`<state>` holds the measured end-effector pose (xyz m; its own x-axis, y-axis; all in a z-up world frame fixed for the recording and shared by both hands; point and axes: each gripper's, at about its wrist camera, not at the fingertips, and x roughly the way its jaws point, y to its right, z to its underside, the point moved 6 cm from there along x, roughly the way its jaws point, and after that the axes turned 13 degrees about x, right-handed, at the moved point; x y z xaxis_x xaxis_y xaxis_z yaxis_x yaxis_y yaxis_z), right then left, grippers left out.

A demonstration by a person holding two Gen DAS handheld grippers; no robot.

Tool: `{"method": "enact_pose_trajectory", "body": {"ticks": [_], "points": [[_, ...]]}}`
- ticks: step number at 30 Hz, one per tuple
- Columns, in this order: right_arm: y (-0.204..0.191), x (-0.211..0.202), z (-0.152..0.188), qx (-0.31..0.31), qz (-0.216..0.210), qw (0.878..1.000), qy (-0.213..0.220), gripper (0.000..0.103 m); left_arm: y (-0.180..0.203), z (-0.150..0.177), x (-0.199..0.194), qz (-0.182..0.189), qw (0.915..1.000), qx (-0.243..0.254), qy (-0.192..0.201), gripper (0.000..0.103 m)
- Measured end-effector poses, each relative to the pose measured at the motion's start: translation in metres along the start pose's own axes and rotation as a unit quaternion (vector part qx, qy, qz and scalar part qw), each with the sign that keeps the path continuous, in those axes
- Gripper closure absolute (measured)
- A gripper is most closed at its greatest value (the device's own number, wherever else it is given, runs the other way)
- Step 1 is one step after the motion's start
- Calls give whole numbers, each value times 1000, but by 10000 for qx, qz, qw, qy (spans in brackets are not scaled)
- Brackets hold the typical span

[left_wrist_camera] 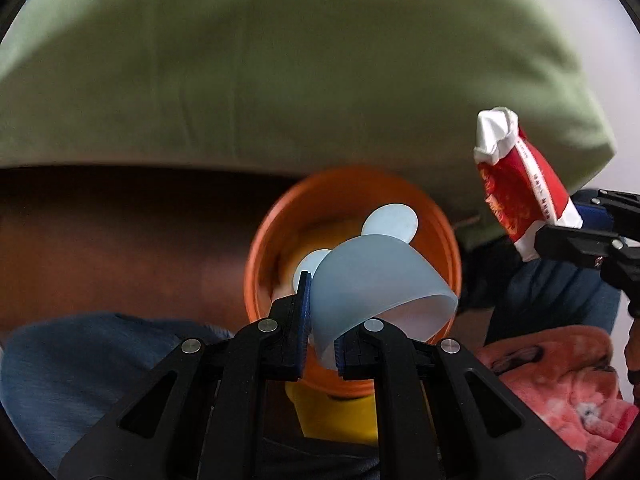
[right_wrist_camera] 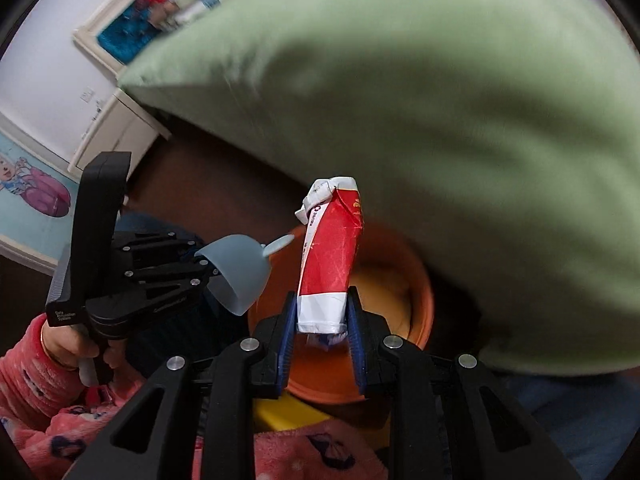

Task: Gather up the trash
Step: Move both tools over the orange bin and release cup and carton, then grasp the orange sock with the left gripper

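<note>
Crumpled red-and-white carton (right_wrist_camera: 331, 256), upright in right tool (right_wrist_camera: 321, 330)

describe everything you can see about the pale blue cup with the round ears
The pale blue cup looks like soft, translucent, matte plastic or silicone, dome-shaped with two flat round ears on its closed end. It is tipped on its side, open mouth turned towards the left wrist camera and to the right, the pale inside showing. The left gripper pinches its rim wall between blue-padded fingers. It hangs in the air above the orange bucket, ears pointing into the opening, touching only the gripper.
</note>
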<state>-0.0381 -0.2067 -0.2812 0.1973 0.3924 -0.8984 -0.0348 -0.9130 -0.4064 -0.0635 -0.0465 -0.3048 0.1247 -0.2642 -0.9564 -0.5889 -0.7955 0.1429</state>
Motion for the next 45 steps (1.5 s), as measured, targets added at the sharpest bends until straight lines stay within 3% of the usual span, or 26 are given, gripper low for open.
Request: {"method": "enact_pose_trajectory", "body": {"ticks": [4, 6, 7, 8, 9, 11, 18, 36, 45], "points": [[14, 34, 10, 197, 121, 9984, -521, 78, 6, 10, 30, -15, 9991, 77, -415, 93], [20, 48, 15, 276, 227, 9970, -681, 70, 7, 14, 40, 45, 9983, 13, -575, 93], [22, 51, 15, 282, 266, 9968, -695, 58, 6, 15, 45, 40, 9979, -49, -649, 92], [25, 52, 15, 282, 370, 9969, -641, 40, 5, 15, 48, 6, 9976, -105, -685, 83], [24, 52, 12, 276, 426, 9970, -584, 34, 4, 15, 48, -51, 9974, -124, -703, 62], [24, 48, 9, 307, 447, 9974, -477, 32, 1, 13, 45, -254, 9977, -125, -620, 38], [33, 26, -6, 572, 392, 9975, -119, 27, -9, 9, 24, -641, 9973, -162, -319, 36], [34, 14, -11, 585, 332, 9977, 111, 21, -26, -8, 13, -640, 9972, -335, -168, 36], [21, -15, -28, 399, 202, 9978, 488, 17, -39, -26, -16, -581, 9969, -500, 157, 36]]}}
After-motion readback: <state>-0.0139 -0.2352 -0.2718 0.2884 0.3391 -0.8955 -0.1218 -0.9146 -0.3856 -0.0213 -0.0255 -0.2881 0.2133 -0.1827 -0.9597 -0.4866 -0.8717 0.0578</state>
